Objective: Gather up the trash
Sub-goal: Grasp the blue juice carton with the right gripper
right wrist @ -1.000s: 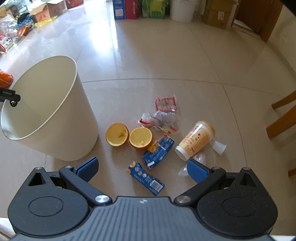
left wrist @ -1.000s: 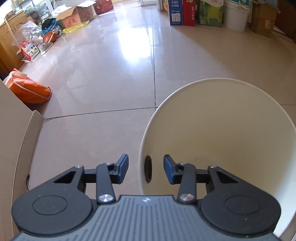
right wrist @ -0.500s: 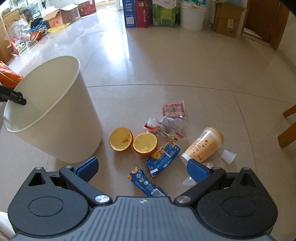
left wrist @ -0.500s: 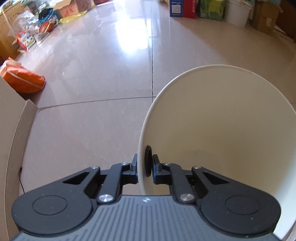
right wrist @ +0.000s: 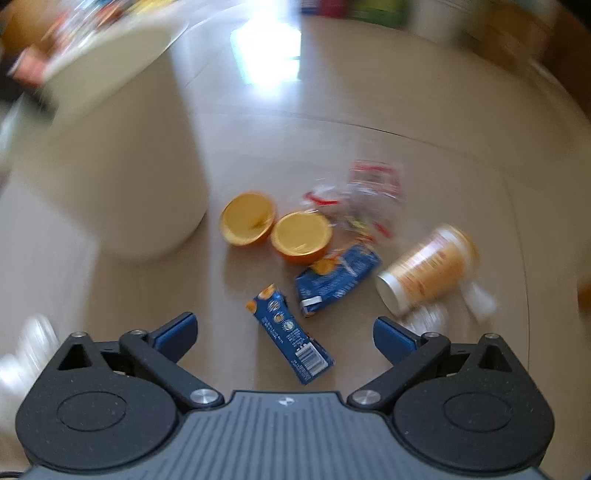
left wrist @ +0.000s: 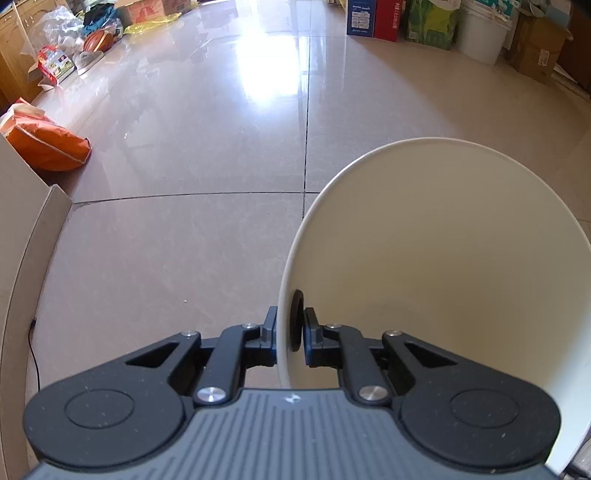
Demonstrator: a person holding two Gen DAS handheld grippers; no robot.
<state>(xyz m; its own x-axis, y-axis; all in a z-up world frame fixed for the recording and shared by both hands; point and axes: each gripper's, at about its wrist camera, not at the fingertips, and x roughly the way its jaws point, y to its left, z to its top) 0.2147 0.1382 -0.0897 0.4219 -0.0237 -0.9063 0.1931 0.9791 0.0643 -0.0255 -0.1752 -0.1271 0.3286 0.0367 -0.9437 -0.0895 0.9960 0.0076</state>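
Observation:
A cream waste bin (left wrist: 443,266) fills the right of the left wrist view, and my left gripper (left wrist: 290,332) is shut on its rim, one finger outside and one inside. The right wrist view is blurred. In it the bin (right wrist: 122,166) stands at the left, tilted. On the floor beside it lie two orange halves (right wrist: 247,218) (right wrist: 301,232), two blue juice cartons (right wrist: 291,334) (right wrist: 336,278), crumpled clear wrappers (right wrist: 365,195) and a tipped orange drink cup (right wrist: 428,271). My right gripper (right wrist: 285,334) is open above the nearer carton.
An orange bag (left wrist: 48,140) lies at the left by a beige cabinet edge (left wrist: 22,229). Boxes (left wrist: 373,18), a white bucket (left wrist: 482,29) and cardboard (left wrist: 535,48) line the far wall. More clutter sits at the far left (left wrist: 74,40). A small clear cup (right wrist: 478,299) lies beyond the drink cup.
My left gripper went from open to shut on the bin rim. My right gripper, still open, has dropped closer to the trash, over the nearer blue carton.

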